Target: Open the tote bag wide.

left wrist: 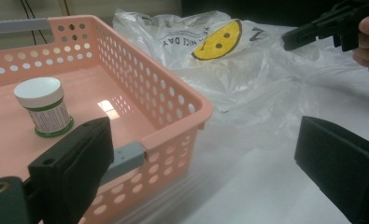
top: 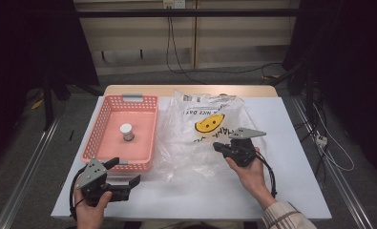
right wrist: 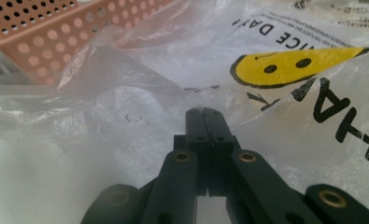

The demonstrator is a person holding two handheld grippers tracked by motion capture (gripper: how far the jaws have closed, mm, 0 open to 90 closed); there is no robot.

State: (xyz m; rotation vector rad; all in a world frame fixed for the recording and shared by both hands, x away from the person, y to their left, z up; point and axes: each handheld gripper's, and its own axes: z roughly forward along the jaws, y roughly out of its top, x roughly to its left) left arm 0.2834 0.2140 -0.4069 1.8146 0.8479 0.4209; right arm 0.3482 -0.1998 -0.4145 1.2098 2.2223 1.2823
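1. Plastic bag point(top: 207, 133), clear with a yellow smiley face, lies crumpled across the middle of the table point(top: 296, 191), just beside the pink basket point(top: 110, 153).
2. Right gripper point(top: 218, 146) sits over the bag's right half, jaws pressed together; whether they pinch the film cannot be told.
3. Left gripper point(top: 126, 172), jaws spread wide, rests by the table's near left corner, empty.

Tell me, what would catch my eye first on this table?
Probably the yellow smiley face printed on the crinkled clear plastic bag spread over the middle of the white table. Left of it sits a pink perforated basket with one small white-lidded jar standing inside. The right gripper, jaws shut, is over the bag.
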